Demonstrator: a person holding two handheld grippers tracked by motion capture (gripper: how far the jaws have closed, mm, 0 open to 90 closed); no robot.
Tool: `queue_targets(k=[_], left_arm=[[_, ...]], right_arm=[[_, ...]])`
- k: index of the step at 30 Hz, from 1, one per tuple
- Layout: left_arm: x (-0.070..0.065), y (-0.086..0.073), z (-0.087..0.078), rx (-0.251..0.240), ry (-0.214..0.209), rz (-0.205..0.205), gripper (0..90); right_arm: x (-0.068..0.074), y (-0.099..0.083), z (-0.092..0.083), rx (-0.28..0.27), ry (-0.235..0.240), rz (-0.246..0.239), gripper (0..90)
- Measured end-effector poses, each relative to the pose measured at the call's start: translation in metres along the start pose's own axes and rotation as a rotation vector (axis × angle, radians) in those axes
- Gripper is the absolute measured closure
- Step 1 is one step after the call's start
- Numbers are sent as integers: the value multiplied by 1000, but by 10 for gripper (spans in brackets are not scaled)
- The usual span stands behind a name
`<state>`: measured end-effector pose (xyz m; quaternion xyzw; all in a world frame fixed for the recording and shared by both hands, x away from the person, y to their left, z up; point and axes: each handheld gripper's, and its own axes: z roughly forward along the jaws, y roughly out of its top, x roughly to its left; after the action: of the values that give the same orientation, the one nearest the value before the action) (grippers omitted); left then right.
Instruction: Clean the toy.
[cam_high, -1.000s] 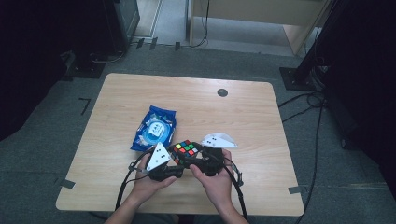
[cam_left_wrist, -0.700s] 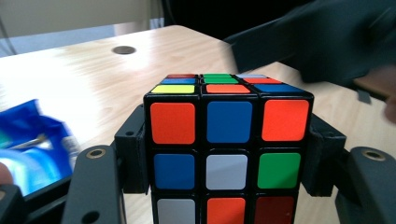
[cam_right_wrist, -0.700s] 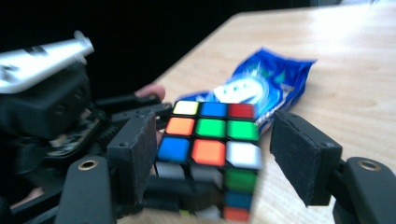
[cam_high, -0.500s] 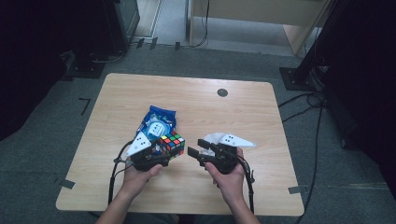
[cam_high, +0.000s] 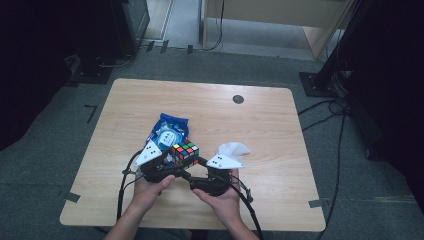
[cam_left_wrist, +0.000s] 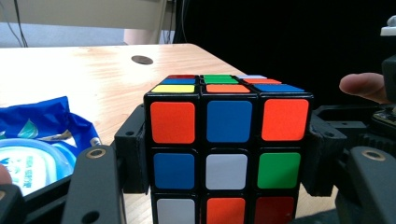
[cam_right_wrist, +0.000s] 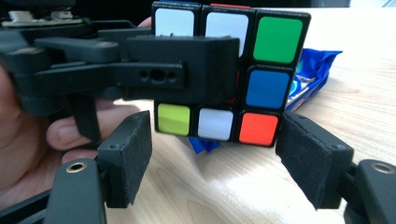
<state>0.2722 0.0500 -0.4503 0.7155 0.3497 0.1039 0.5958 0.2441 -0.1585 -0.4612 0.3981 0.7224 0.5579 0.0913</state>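
A scrambled Rubik's cube (cam_left_wrist: 229, 154) is lifted off the wooden table (cam_high: 260, 125) with my left gripper (cam_left_wrist: 229, 161) shut on it, a pad pressed on each side. In the high view the cube (cam_high: 185, 151) sits at the tip of the left gripper (cam_high: 176, 161), near the table's front. My right gripper (cam_right_wrist: 215, 154) has just been opening its jaws. Its pads (cam_right_wrist: 133, 154) stand either side of the cube's (cam_right_wrist: 273, 39) lowest row without touching it. From above, the right gripper (cam_high: 196, 169) points up-left at the cube.
A blue wipes packet (cam_high: 170, 131) lies just behind the cube. To the right of it is a crumpled white tissue (cam_high: 234, 148). A small dark round cap (cam_high: 238, 99) sits in the table's far right part. Cables trail off the front edge.
Half a second ago the right gripper was drawn away to the right of the cube; now it has come back up to it with wider jaws. The left gripper still holds the cube.
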Motion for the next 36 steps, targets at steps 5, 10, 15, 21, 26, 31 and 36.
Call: queue_targets(k=[5, 10, 15, 21, 26, 31, 36], left_arm=[[-4, 0, 3, 7, -9, 5, 338], [-3, -2, 4, 25, -11, 13, 338], [-4, 1, 4, 55, -33, 13, 336], [-4, 5, 5, 90, -60, 1, 333], [-5, 8, 5, 117, -69, -3, 329], [-2, 9, 10, 172, -72, -29, 322], [-2, 9, 7, 172, -58, -24, 337]], right_arm=[[1, -2, 1, -21, -32, -12, 321], [-2, -3, 1, 1, -33, -53, 342], [-6, -2, -2, 27, -35, -164, 343], [-2, -2, -8, 33, -100, -346, 344], [0, -3, -10, 39, -132, -448, 345], [8, -8, -7, 51, -141, -519, 345], [9, -11, -4, 46, -149, -514, 342]])
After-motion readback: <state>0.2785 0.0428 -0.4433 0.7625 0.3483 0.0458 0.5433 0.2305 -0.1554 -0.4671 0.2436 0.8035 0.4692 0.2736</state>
